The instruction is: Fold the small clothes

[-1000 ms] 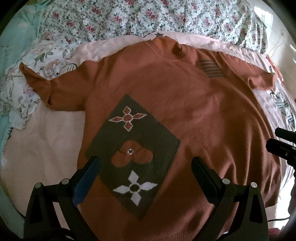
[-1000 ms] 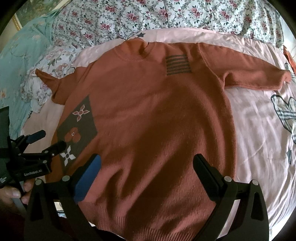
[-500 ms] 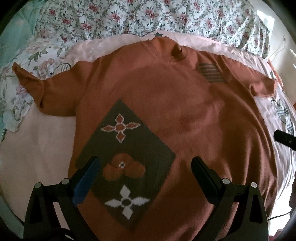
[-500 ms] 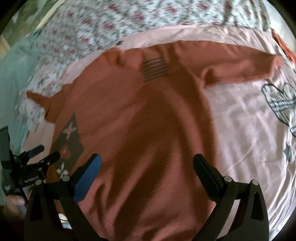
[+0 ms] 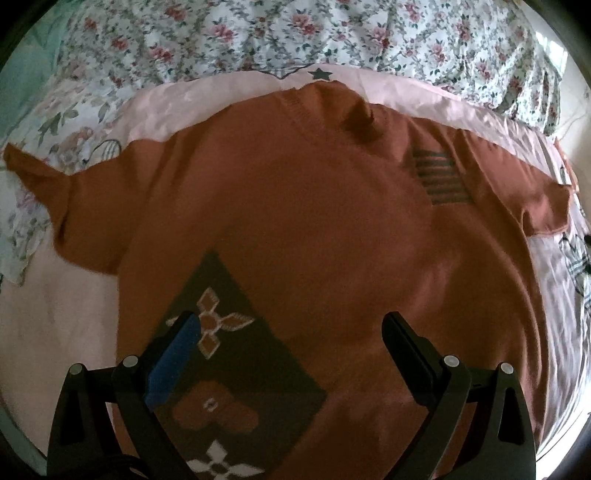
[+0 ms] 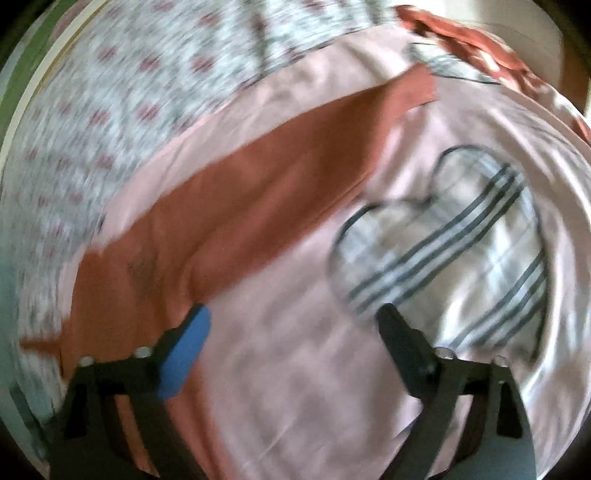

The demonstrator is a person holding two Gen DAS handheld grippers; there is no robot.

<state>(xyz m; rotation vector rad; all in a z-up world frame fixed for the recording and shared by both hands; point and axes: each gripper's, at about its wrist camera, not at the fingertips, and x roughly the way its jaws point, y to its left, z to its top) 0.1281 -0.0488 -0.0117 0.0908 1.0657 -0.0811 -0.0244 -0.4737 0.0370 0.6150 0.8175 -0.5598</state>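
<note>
A rust-orange sweater [image 5: 303, 229] lies flat, front up, on a pink sheet [image 5: 55, 314]. It has a dark diamond patch with flower motifs [image 5: 236, 373] low on its left side and a striped chest patch [image 5: 437, 177]. My left gripper [image 5: 291, 332] is open and empty, hovering over the lower body near the diamond patch. My right gripper [image 6: 293, 325] is open and empty over the pink sheet [image 6: 295, 387], just right of the sweater's right sleeve [image 6: 266, 184], which stretches away to its cuff [image 6: 417, 88]. The right wrist view is blurred.
A floral quilt [image 5: 295, 33] lies bunched beyond the collar and also shows in the right wrist view [image 6: 129, 92]. A striped heart print [image 6: 454, 236] marks the sheet right of the sleeve. Another reddish cloth [image 6: 480, 48] lies at the far right edge.
My left gripper has moved forward up the sweater. My right gripper has swung fast to the right, from over the sweater's body to beside the right sleeve. Both stay open.
</note>
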